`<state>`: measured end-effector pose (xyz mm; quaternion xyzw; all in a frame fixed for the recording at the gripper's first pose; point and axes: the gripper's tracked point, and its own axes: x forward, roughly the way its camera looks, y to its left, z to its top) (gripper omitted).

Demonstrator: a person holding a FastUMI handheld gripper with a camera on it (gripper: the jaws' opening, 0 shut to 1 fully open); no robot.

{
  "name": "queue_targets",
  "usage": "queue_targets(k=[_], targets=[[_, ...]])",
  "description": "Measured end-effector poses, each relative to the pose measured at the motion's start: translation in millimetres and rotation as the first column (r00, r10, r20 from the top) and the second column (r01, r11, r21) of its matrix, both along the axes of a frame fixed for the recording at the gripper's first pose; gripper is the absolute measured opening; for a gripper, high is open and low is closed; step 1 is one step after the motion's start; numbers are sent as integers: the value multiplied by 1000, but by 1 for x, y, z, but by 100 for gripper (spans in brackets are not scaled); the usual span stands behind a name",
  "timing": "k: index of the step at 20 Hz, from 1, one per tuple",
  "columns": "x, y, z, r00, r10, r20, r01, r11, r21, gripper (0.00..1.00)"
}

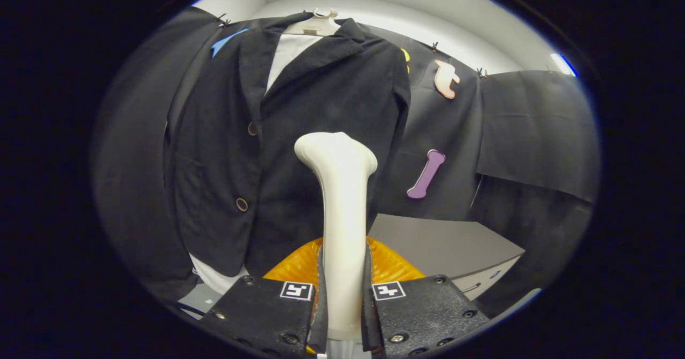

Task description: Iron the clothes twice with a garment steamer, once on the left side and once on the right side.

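Note:
A black blazer (299, 134) hangs on a pale mannequin (313, 24) over a white shirt (286, 54), straight ahead of the fingers. My gripper (342, 295) is shut on the cream handle of the garment steamer (342, 209), which stands upright between the fingers. The steamer's head (336, 150) sits in front of the blazer's right front panel, about mid-chest height, to the right of the two buttons (242, 204). Whether the head touches the cloth I cannot tell.
An orange ribbed part (385, 265) shows behind the handle, just beyond the fingers. A grey table (449, 244) stands to the right below the blazer. Black cloth walls the booth behind and on both sides.

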<state>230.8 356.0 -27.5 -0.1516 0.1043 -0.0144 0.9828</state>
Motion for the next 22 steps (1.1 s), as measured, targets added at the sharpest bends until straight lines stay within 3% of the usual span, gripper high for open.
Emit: queue_targets(k=[13, 22], targets=[[-29, -7, -86, 993, -11, -117, 3, 998, -65, 27], [-51, -21, -163, 956, -19, -292, -12, 995, -102, 27]])
